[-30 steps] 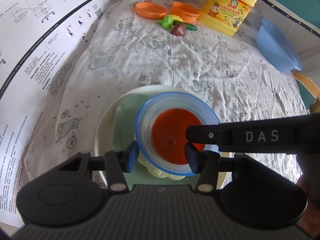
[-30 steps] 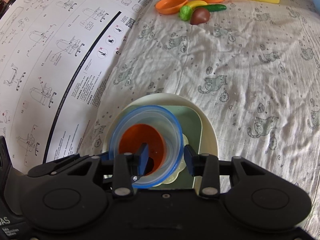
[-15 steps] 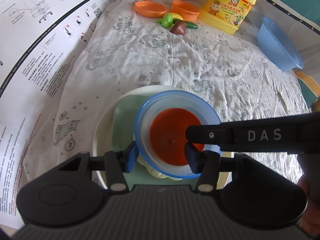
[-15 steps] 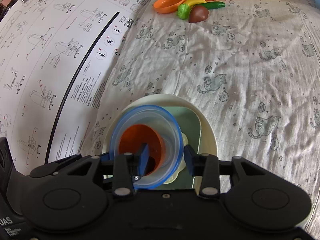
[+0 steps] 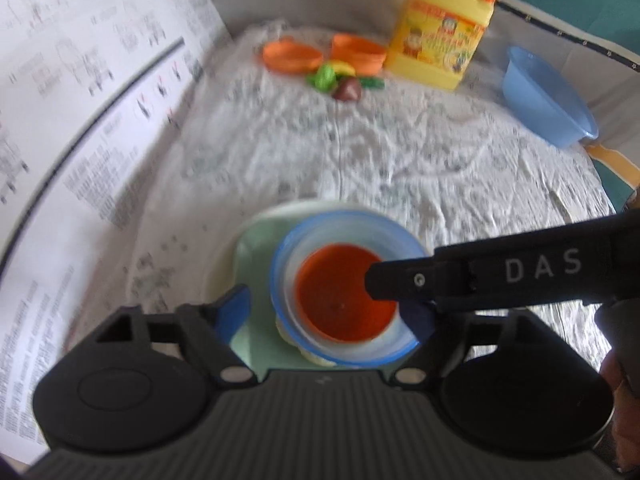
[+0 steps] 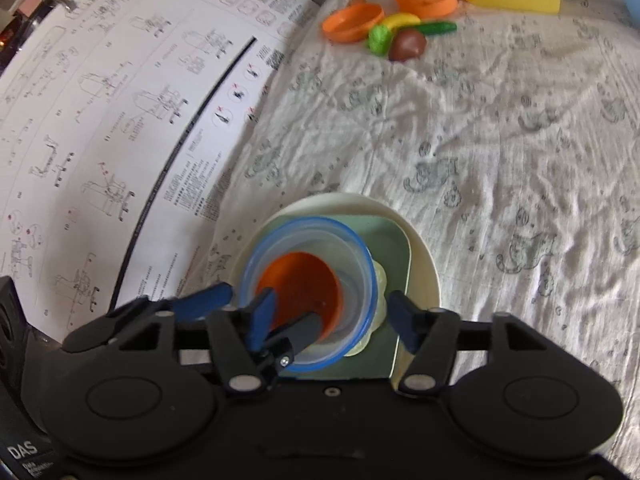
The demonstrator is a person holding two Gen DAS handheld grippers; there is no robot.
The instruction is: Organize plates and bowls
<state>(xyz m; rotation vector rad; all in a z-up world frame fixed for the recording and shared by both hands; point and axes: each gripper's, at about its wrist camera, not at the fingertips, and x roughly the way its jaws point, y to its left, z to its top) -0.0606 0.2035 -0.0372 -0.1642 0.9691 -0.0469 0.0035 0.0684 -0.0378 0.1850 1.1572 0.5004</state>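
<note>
A clear bowl with a blue rim (image 6: pixel 362 264) holds an orange bowl (image 6: pixel 298 290) and stands on a green square plate (image 6: pixel 394 248), which lies on a cream round plate (image 6: pixel 426 268). My right gripper (image 6: pixel 332 318) straddles the bowl's right wall, with one finger inside and one outside. Its jaws are opening and the pads stand off the rim. My left gripper (image 5: pixel 326 314) has the same stack (image 5: pixel 344 292) between its widening jaws. Its left pad is clear of the rim; its right pad is partly hidden behind a finger (image 5: pixel 480 276) of the right gripper.
At the back stand an orange plate (image 5: pixel 292 56), an orange bowl (image 5: pixel 358 52), toy vegetables (image 5: pixel 344 84) and a yellow detergent bottle (image 5: pixel 440 32). A blue basin (image 5: pixel 548 100) leans at the right. A printed instruction sheet (image 6: pixel 120 120) covers the left side. Cat-print cloth (image 6: pixel 500 140) covers the surface.
Both grippers' jaws have spread wider around the bowl stack. The stack has stayed where it was. The left wrist view has tilted up a little and blurred.
</note>
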